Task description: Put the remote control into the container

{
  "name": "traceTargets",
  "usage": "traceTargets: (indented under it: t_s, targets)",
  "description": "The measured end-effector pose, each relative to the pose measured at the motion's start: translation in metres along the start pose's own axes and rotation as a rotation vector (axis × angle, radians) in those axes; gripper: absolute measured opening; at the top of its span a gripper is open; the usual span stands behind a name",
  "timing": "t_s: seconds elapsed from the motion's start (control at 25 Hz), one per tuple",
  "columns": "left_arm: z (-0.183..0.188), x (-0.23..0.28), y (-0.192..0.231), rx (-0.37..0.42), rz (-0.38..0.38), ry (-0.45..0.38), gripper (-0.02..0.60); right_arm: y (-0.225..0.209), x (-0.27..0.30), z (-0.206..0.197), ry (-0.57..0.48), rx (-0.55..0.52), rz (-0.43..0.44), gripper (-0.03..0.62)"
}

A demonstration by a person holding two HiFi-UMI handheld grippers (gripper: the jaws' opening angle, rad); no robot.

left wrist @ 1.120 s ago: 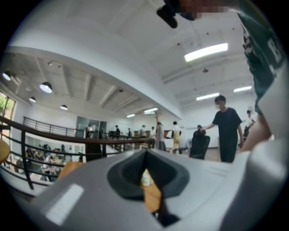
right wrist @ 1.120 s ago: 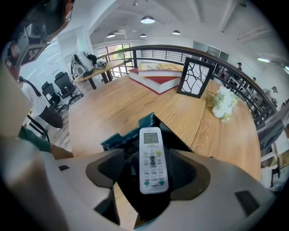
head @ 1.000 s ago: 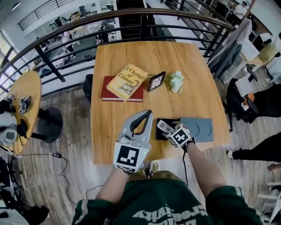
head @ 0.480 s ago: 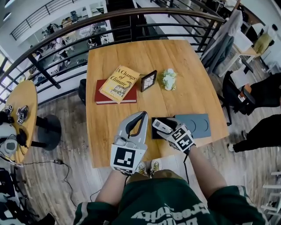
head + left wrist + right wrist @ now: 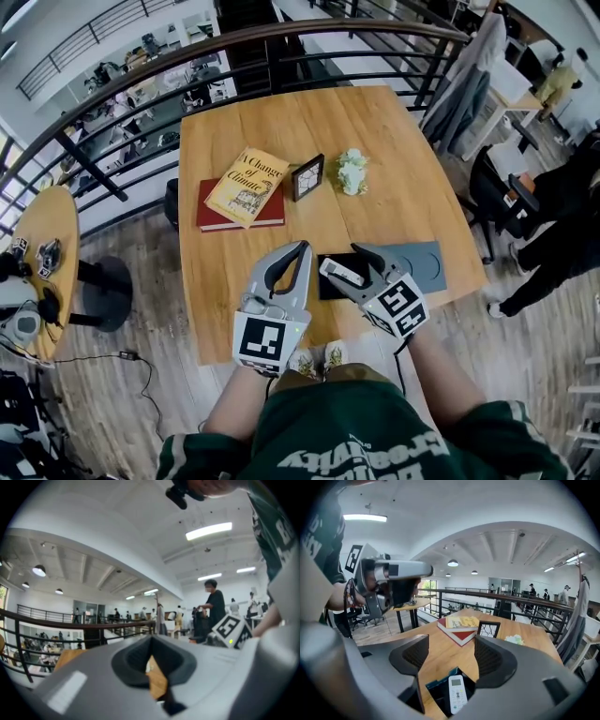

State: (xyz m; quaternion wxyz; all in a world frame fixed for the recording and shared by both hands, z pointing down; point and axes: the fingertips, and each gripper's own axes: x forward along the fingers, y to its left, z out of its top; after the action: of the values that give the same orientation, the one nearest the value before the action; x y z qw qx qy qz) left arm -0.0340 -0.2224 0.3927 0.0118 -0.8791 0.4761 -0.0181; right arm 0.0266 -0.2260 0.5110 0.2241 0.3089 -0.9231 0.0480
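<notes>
Hovering over the near edge of the table point(image 5: 281, 122), the right gripper point(image 5: 451, 654) has its jaws wide apart and grips nothing. Its black pads are ribbed and set in smooth, matte gray shells. Down between them the remote control point(image 5: 457, 693) lies in the container point(image 5: 439, 680). It is a slim white bar with a small screen above rows of buttons. Dark gaps show along both its sides, so neither jaw touches it. The container is a shallow rectangular box, black inside with a teal rim, close to the table's 6 o'clock edge. Just beside it at 3 o'clock lies a flat gray-blue lid point(image 5: 427, 264) with rounded shapes pressed into it, its far end near the table's 3 o'clock edge.

The left gripper point(image 5: 302, 249), at the container's 9 o'clock, has its tips together on nothing. Its curved jaws form a closed loop with bare wood showing through.

From the container toward 12 o'clock runs a wide stretch of bare, grained planking. Beyond it a yellow paperback point(image 5: 246, 174) lies askew on a red hardback point(image 5: 270, 215) at 11 o'clock. A small dark square frame point(image 5: 307, 177) stands propped at 12, and a white crumpled bunch point(image 5: 352, 172) lies at 1. A dark metal railing point(image 5: 309, 23) curves past the table's far edge. A round wooden side table point(image 5: 47, 234) stands well apart at 9 o'clock, across the plank floor point(image 5: 159, 319).
</notes>
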Motion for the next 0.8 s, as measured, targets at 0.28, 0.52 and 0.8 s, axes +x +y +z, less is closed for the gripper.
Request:
traceTargets:
  t_s: [0.28,0.52,0.8]
  targets:
    - [0.012,0.003,-0.007,-0.003,-0.02,-0.018,0.0,0.002,-0.045,0.073,-0.263,-0.072,-0.097,0.291]
    - [0.028,0.001,-0.014,0.033,-0.027,-0.04,0.0,0.009,-0.07,0.104,-0.412,-0.129,-0.135,0.291]
    - [0.036,-0.004,-0.013,0.052,-0.013,-0.046,0.0,0.009,-0.089,0.121,-0.475,-0.118,-0.143,0.29]
